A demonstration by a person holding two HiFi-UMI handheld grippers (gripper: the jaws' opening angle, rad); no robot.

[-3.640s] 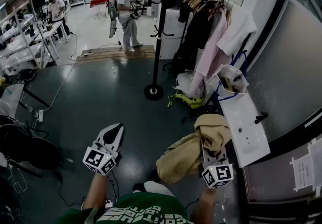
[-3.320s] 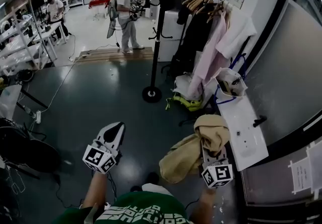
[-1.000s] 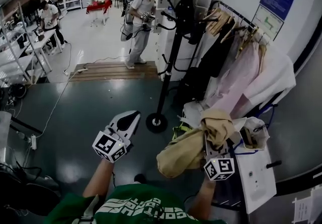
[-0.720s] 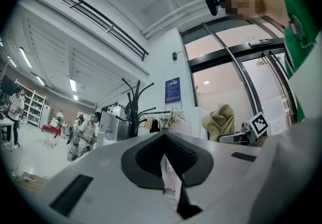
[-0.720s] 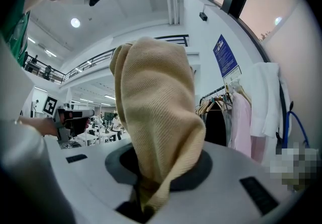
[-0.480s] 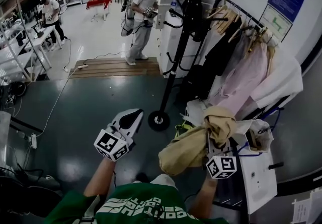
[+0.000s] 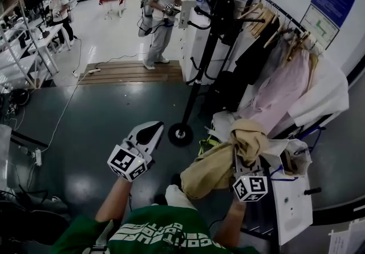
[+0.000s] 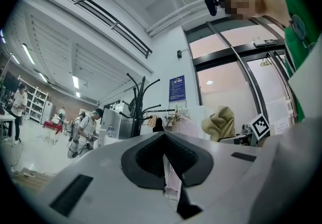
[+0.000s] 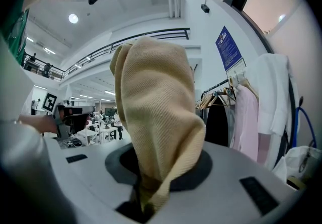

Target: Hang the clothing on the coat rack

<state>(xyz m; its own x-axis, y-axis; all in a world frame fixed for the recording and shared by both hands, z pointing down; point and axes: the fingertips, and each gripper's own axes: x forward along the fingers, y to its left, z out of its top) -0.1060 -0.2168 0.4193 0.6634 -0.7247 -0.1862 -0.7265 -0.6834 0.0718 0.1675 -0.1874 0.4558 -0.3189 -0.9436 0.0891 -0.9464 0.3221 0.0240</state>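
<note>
A tan garment [image 7: 212,170] is bunched up and hangs from my right gripper [image 7: 242,160], which is shut on it. In the right gripper view the cloth [image 9: 151,97] rises out of the closed jaws of the right gripper [image 9: 149,188] and fills the middle. The black coat rack [image 7: 209,53] stands ahead, its round base [image 7: 180,134] on the dark floor just beyond my left gripper [image 7: 149,132]. That gripper is shut and holds nothing. From the left gripper [image 8: 165,136] view the coat rack [image 8: 136,112] stands ahead, left of centre.
A clothes rail [image 7: 279,16] with hangers, a pink garment [image 7: 279,84] and a white one [image 7: 325,90] runs along the right wall. Bags [image 7: 293,158] and a white ledge [image 7: 291,207] lie below it. A person [image 7: 162,13] stands behind the rack near a wooden platform [image 7: 134,71].
The coat rack and clothes rail have come nearer and larger in the head view. Both grippers keep their pose, the right one still holding the tan garment.
</note>
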